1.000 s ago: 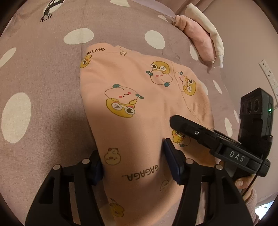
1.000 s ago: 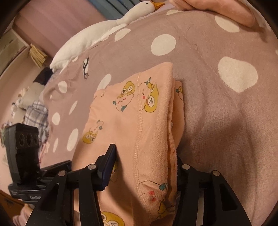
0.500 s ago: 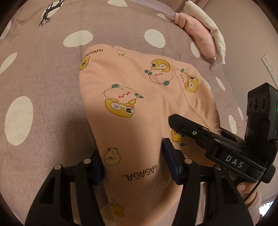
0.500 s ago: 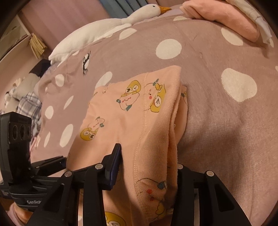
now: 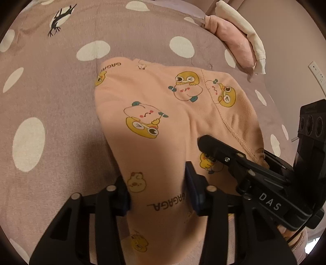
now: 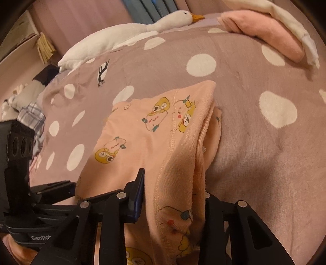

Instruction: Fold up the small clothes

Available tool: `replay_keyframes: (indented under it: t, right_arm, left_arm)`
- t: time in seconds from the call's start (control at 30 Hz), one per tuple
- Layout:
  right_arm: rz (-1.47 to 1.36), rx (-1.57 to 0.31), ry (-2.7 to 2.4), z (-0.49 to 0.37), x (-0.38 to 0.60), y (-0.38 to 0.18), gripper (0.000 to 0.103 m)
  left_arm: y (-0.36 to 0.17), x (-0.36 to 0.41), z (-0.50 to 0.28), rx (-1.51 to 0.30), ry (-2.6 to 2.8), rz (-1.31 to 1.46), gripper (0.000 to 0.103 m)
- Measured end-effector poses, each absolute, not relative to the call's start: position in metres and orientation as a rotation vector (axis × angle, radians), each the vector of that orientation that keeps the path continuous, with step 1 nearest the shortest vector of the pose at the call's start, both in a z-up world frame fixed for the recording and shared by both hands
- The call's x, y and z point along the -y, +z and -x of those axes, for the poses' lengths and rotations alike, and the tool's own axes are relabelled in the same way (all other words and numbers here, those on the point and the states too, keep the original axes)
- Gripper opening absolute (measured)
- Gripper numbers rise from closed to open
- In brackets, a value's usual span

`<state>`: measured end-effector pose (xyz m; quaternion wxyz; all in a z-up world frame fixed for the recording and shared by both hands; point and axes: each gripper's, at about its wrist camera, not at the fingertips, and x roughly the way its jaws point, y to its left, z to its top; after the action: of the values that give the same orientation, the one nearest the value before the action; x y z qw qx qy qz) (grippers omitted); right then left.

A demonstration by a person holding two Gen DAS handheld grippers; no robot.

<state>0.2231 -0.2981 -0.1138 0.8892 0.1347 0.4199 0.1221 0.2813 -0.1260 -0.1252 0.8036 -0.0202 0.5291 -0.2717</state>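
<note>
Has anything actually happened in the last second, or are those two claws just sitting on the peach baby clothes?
Little has changed. Both views slid a little over the bed: the white goose toy and pink folded pile now show more fully. The left gripper and right gripper stay astride the near edge of the peach garment, nothing released. The garment's fold and the dotted blanket look unchanged.

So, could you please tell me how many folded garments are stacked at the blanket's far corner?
2, as far as visible: a pink garment underneath and a cream garment lying on top of it. More may be hidden beneath.
</note>
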Motion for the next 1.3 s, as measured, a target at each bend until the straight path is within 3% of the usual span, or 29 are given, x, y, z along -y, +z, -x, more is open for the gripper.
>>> replay_keyframes:
  t: [0.37,1.3]
  right_arm:
    - [-0.284,-0.837,0.249,-0.216,0.292,-0.102,0.031]
    - [-0.291,-0.78,0.298,-0.144,0.281,-0.072,0.03]
  left_arm:
    - [-0.113,0.125,-0.276,-1.104,-0.585,0.035,0.031]
    - [-0.091,0.101,-0.206,-1.075,-0.617,0.056,0.031]
